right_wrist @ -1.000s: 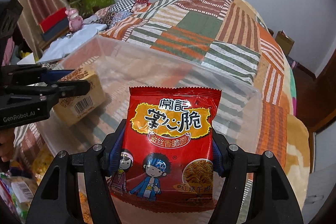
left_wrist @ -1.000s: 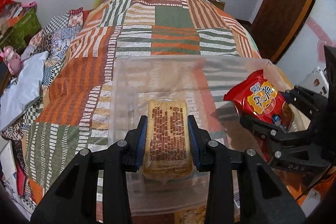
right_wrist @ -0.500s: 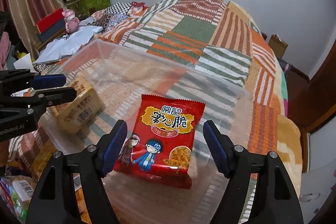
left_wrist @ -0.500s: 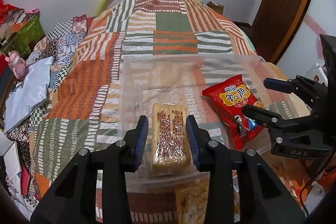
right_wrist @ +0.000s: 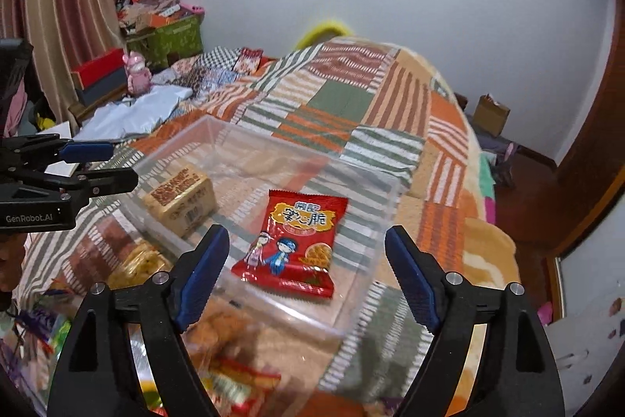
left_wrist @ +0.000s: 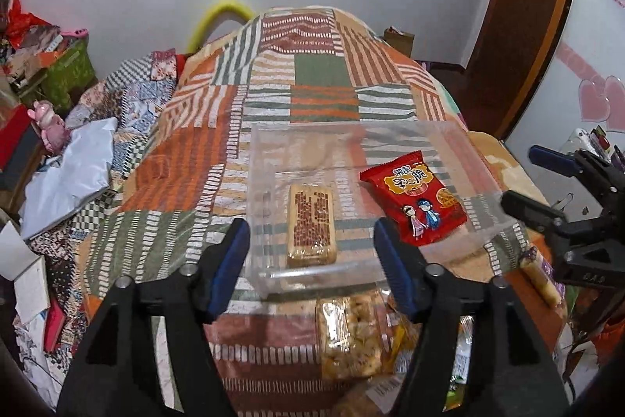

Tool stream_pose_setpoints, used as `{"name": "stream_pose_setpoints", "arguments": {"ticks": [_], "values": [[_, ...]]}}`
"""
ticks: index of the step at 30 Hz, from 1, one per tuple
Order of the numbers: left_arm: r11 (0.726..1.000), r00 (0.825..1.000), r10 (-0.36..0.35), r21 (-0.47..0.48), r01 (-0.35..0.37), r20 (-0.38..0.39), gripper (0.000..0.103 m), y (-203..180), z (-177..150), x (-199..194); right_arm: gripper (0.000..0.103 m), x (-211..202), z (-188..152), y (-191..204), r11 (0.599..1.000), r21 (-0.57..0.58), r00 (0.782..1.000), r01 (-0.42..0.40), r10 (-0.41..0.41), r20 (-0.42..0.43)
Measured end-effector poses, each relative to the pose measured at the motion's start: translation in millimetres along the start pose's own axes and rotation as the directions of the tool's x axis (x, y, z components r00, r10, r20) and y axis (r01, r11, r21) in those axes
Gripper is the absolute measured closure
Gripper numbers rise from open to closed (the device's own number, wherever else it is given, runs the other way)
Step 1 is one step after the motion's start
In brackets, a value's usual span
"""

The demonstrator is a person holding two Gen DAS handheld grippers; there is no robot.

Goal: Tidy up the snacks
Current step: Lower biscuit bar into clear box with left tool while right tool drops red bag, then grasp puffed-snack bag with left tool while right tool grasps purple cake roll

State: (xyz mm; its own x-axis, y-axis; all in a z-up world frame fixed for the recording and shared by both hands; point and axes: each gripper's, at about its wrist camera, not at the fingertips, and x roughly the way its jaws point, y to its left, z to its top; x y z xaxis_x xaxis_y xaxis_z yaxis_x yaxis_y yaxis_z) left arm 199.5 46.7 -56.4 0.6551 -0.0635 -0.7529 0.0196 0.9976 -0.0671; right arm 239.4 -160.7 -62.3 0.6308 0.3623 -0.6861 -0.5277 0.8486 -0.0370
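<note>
The patchwork bedspread (left_wrist: 320, 92) is soft and uneven, so the clear plastic bin (left_wrist: 484, 163) resting on it could be tipped or slid if its near wall were caught by a finger on the next reach; a snack could also be dragged over the rim if a pad snagged its wrapper. Loose snacks (left_wrist: 347, 335) are heaped just in front of the bin, blurred in the right view, and could be knocked off the bed edge. Inside the bin the red noodle packet (right_wrist: 297, 241) lies flat, beyond and between the fingers of the right gripper (right_wrist: 304, 272), untouched; its jaws have just been opening and nothing is held. The tan biscuit pack (left_wrist: 310, 229) lies beside it, beyond the left gripper (left_wrist: 310, 264), whose jaws have likewise just been opening and stand wide apart, empty.
</note>
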Motion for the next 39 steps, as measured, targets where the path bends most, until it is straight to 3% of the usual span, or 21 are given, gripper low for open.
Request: {"name": "stream_pose_setpoints", "arguments": {"ticks": [6, 21, 29, 35, 37, 39], "values": [[1.0, 1.0, -0.012, 0.004, 0.012, -0.008, 0.023, -5, -10, -12, 0.02, -29, -15, -15, 0.999, 0.051, 0.999, 0.018, -0.02, 0.042], [1.0, 0.987, -0.016, 0.013, 0.019, -0.162, 0.022, -10, -43, 28, 0.02, -42, -80, -60, 0.98, 0.179, 0.996, 0.087, -0.084, -0.023], [0.998, 0.962, -0.059, 0.007, 0.063, -0.266, 0.022, -12, -59, 46, 0.02, -32, -121, -69, 0.978, 0.182, 0.989, 0.105, -0.084, -0.121], [0.995, 0.94, -0.09, 0.006, 0.098, -0.328, 0.022, -17, -63, 52, 0.021, -25, -145, -76, 0.975, 0.212, 0.984, 0.069, -0.032, -0.174], [0.997, 0.935, -0.074, 0.004, 0.081, -0.346, 0.027, -18, -63, 55, 0.022, -26, -151, -76, 0.974, 0.216, 0.984, 0.065, -0.026, -0.179], [0.997, 0.925, -0.067, -0.001, 0.072, -0.375, 0.038, -18, -64, 60, 0.033, -25, -154, -77, 0.975, 0.217, 0.983, 0.057, -0.016, -0.184]]}}
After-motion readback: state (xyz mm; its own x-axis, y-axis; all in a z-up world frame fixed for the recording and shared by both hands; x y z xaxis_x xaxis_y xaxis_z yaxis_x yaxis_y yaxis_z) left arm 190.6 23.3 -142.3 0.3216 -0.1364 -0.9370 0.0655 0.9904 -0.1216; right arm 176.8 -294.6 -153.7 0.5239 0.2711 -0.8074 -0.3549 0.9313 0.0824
